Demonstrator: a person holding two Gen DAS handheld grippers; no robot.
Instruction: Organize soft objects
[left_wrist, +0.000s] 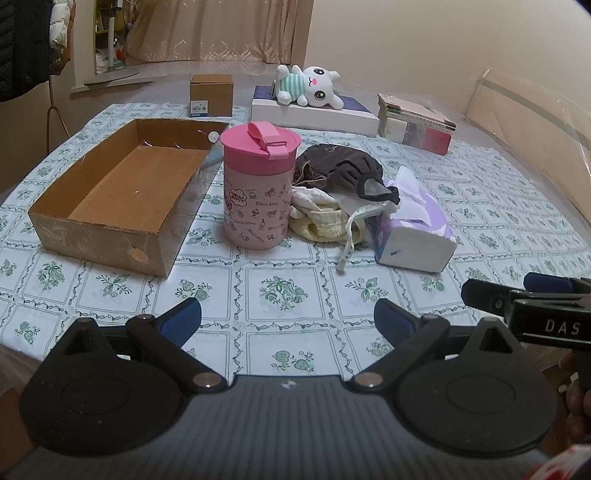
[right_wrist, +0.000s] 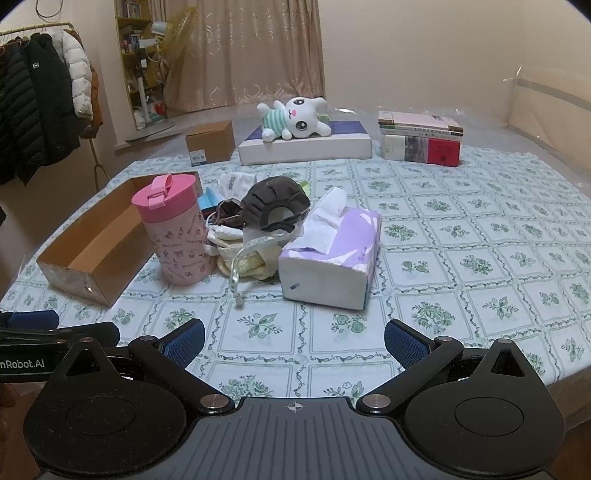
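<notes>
On the desk (left_wrist: 280, 295), with its flowery cloth, a heap of soft things (right_wrist: 258, 225) sits in the middle: a brown cloth, a white one, a yellow towel and a thin tape that hangs out in front. It is squeezed between a tall pink cup (left_wrist: 258, 192) on one side and a tissue pack (right_wrist: 332, 258) on the other. An open cardboard box (left_wrist: 110, 192) waits beside the cup, with nothing inside that I can see.

Both tools hover low at the near edge, well away from the heap. The left tool (left_wrist: 288, 317) has its fingers wide apart and holds nothing. The right tool (right_wrist: 294, 339) is the same.

Things could go wrong, I think. The cup touches the heap, so a pull on a cloth may tip it over. The tape may snag and drag other things along. A tool may also grab two cloths at once.
</notes>
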